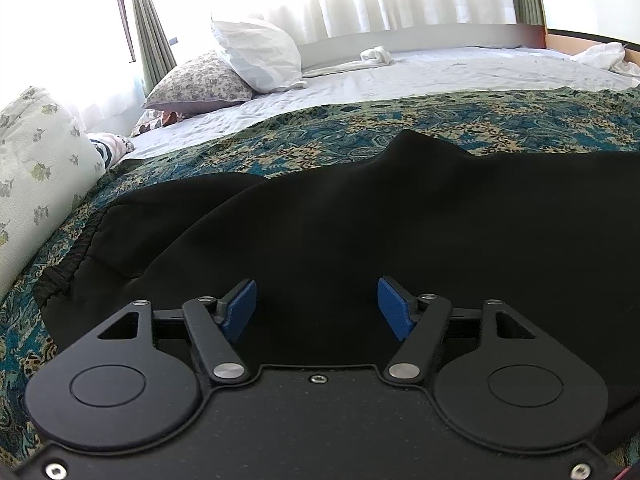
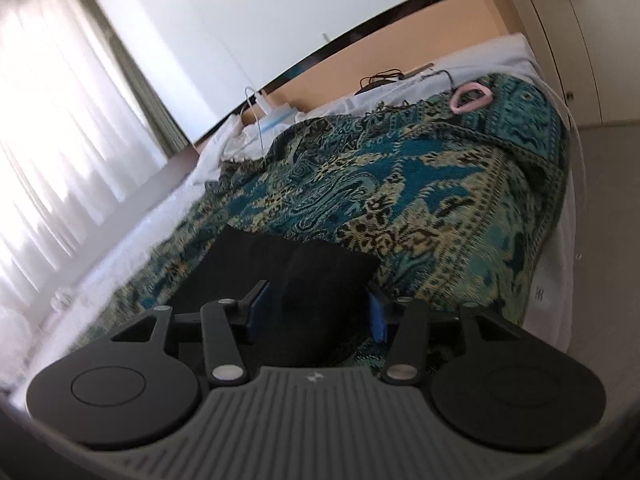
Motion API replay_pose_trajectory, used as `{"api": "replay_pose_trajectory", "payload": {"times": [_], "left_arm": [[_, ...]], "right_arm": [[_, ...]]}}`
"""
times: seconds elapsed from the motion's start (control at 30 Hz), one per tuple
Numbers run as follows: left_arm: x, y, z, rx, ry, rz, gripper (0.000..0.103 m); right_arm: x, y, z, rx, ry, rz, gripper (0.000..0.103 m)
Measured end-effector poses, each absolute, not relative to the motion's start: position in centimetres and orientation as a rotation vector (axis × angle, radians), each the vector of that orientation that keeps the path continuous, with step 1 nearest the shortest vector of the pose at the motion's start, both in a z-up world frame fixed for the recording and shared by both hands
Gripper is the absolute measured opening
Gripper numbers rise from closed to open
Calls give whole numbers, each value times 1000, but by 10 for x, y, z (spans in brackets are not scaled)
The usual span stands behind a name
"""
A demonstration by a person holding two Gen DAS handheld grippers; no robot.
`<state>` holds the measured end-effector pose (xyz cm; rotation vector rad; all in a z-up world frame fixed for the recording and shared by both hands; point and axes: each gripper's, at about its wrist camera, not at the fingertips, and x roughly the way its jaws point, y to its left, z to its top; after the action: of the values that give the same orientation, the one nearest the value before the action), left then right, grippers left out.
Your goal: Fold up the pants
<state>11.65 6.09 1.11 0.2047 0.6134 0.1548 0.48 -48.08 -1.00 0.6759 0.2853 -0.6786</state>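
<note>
my bed [image 1: 460, 66] carries a paisley throw [image 1: 400, 120] (black pants [image 1: 400, 220] spread on it) and two pillows [image 1: 256, 52].

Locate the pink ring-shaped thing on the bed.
Right wrist view only, upper right: the pink ring lies on the teal patterned bedspread near its far edge, beyond the black pants, just right of the black cables.

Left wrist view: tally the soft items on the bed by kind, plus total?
Black pants: 1
Pillows, one plain white, one grey floral: 2
Teal paisley woven throw: 1
White crumpled cloths, one at the far edge, one at the right: 2
Total: 6
</note>
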Motion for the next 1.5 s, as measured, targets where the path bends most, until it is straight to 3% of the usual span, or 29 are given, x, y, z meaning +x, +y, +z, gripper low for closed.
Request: {"api": "replay_pose_trajectory", "payload": {"times": [0.37, 0.73, 0.87, 0.93, 1.07, 1.3, 1.5], "left_arm": [[117, 68, 9, 159, 607, 150, 70], [119, 70, 7, 144, 604, 157, 73], [119, 71, 6, 136, 600, 155, 74], [118, 70, 6, 127, 597, 153, 74], [119, 69, 5, 128, 593, 158, 75], [117, 76, 3, 81, 579, 147, 77], [115, 86, 3, 15, 576, 125, 79]], "right_arm": [[-19, -484, -7, 811, 292, -534, 63], [38, -501, 0, 675, 426, -541, 58], [40, -498, 5, 660, 444, -570, 34], [39, -498, 9, 668, 466, -604, 12], [47, -485, 28, 664, 474, -626, 9], [136, -340, 77, 314, 539, -347, 9], [173, -138, 43, 94, 712, 166, 9]]}}
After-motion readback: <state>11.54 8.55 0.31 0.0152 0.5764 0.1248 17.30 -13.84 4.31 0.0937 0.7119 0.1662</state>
